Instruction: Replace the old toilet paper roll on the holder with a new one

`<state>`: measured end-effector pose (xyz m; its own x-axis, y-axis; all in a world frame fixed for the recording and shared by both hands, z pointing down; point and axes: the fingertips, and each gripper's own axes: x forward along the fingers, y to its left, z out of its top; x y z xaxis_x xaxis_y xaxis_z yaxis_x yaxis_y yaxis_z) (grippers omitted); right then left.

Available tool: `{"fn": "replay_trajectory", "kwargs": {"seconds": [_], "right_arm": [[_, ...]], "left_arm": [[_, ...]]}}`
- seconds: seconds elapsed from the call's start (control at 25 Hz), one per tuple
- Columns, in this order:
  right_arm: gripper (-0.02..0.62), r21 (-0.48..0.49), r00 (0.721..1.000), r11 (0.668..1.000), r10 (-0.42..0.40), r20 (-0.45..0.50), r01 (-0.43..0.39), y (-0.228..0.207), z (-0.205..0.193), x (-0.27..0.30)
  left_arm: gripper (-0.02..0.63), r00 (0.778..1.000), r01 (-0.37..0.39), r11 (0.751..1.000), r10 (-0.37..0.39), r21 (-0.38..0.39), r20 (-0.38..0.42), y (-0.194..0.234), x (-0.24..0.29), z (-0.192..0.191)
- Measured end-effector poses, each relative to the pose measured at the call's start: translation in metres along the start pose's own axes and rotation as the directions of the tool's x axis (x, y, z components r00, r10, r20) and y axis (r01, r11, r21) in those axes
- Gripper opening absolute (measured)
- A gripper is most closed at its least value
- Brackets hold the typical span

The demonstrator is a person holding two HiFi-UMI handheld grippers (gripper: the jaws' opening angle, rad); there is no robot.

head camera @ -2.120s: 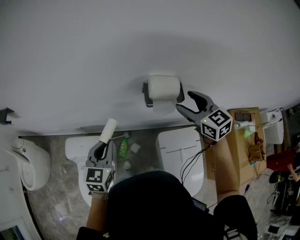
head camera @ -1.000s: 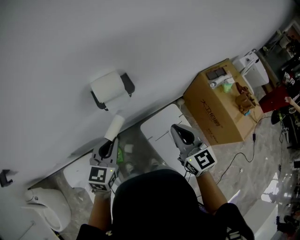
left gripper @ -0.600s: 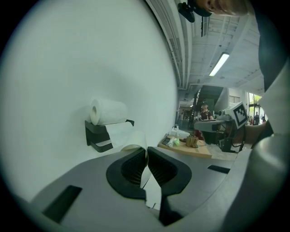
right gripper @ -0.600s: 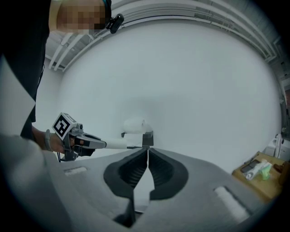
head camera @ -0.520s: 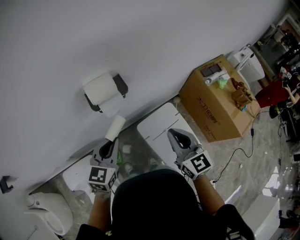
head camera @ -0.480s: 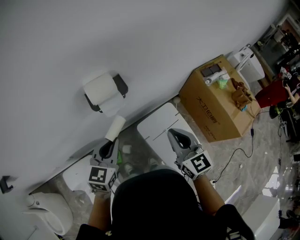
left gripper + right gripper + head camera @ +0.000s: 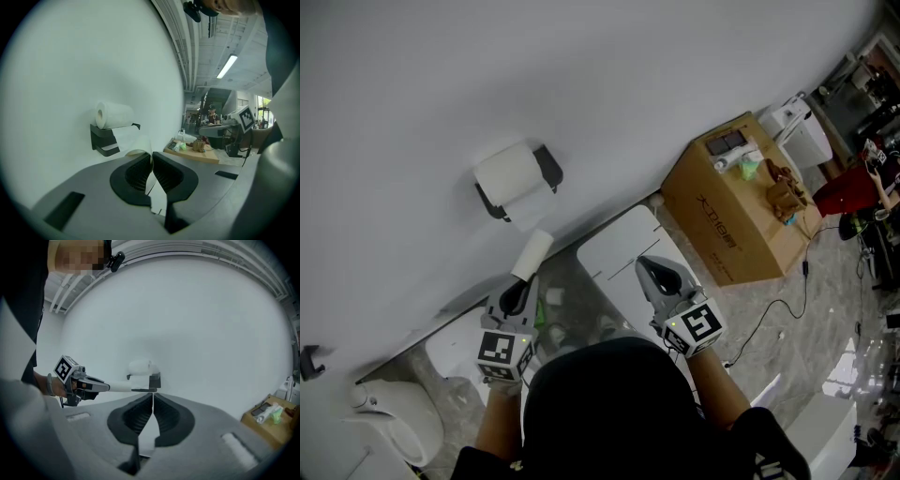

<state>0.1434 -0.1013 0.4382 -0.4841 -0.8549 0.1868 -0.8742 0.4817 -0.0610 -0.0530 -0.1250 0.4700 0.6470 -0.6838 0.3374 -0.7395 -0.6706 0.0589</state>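
A full white roll [image 7: 511,172] sits on the black holder [image 7: 550,166] fixed to the pale wall [image 7: 600,84], with a loose sheet hanging just below it. The holder's dark brackets show at both ends of the roll.

Below the holder and apart from it, a bare white tube [image 7: 532,251] sticks up at a slant toward the roll. The left gripper [image 7: 521,284] has its jaws clenched on the tube's lower end. In the left gripper view the tube's thin wall runs between the two ribbed pads, and its curved rim rises just above them. The gripper points up toward the wall, with the roll and holder ahead of it and a little to the left.

The right gripper [image 7: 652,270] is held off to the right, near the person's body. Its jaws are pressed together with nothing between them. It touches neither the roll nor the tube.

Beneath the right gripper lies a flat white panel [image 7: 614,246], possibly a toilet lid, though the angle makes that hard to tell. Further right a cardboard box [image 7: 736,220] stands against the wall on the marbled floor [image 7: 811,328], with small items on its top.
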Motion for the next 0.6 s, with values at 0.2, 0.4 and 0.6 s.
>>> {"fn": "replay_trajectory", "kwargs": {"seconds": [0.2,0.4,0.6], "right_arm": [[0.005,0.004,1.0,1.0,0.011,0.004,-0.011,0.004,0.0,0.006],[0.004,-0.002,1.0,1.0,0.019,0.001,-0.019,0.005,0.0,0.011],[0.003,0.009,1.0,1.0,0.023,-0.015,-0.023,0.01,-0.006,0.011]], "left_arm": [[0.029,1.0,-0.012,1.0,0.012,-0.008,-0.001,0.005,-0.004,0.0],[0.029,1.0,-0.027,1.0,0.027,-0.007,0.002,0.011,-0.006,-0.003],[0.029,1.0,-0.023,1.0,0.023,0.004,-0.017,0.01,-0.009,-0.008]]}}
